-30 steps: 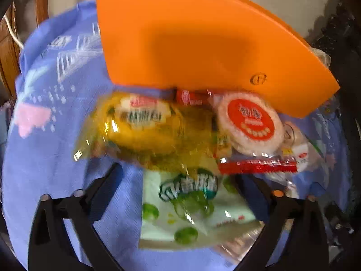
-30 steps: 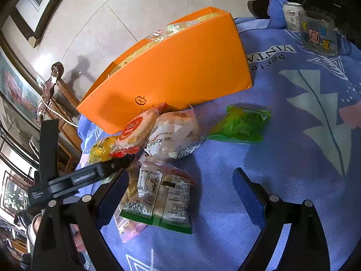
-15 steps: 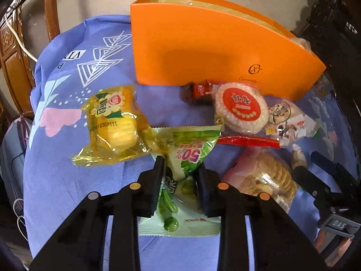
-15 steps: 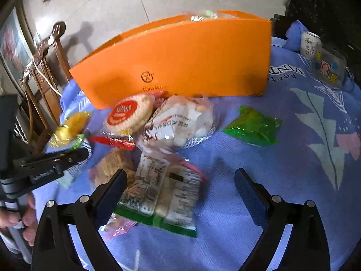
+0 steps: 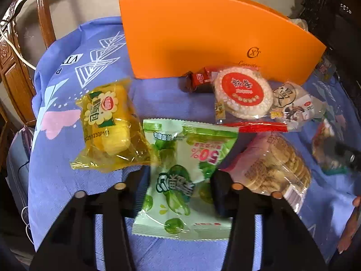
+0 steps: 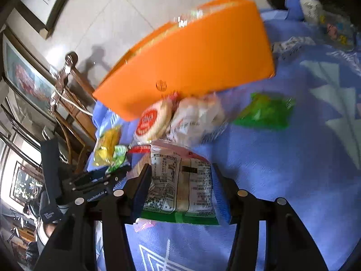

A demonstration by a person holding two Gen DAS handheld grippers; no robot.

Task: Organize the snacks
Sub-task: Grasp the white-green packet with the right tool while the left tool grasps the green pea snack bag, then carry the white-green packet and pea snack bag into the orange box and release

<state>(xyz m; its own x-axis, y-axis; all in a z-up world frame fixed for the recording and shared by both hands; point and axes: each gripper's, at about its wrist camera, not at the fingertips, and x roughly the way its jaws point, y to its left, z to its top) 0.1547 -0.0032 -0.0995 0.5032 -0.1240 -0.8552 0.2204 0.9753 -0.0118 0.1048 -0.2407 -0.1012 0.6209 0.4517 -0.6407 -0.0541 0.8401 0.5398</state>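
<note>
My left gripper [image 5: 180,176] is shut on a pale green snack packet [image 5: 182,180] with green fruit print, held above the blue tablecloth. My right gripper [image 6: 180,176] has its jaws against both sides of a white and green label-side packet [image 6: 180,185] and is shut on it. An orange curved box [image 5: 203,33] stands at the back; it also shows in the right wrist view [image 6: 191,61]. In front of it lie a yellow packet [image 5: 106,122], a round red-labelled rice cracker [image 5: 243,94], a small red candy [image 5: 198,79], a white packet [image 5: 295,103] and a biscuit pack [image 5: 275,164].
A bright green packet [image 6: 266,110] lies alone to the right on the blue cloth [image 6: 293,169]. A can and a clear box [image 6: 327,18] stand at the far right. A wooden chair [image 5: 20,52] stands behind the table's left edge. The left gripper shows in the right wrist view [image 6: 117,169].
My right gripper closed from wide open onto the white and green packet. My left gripper's jaws stand wider around the pale green packet, which now hangs broader between them.
</note>
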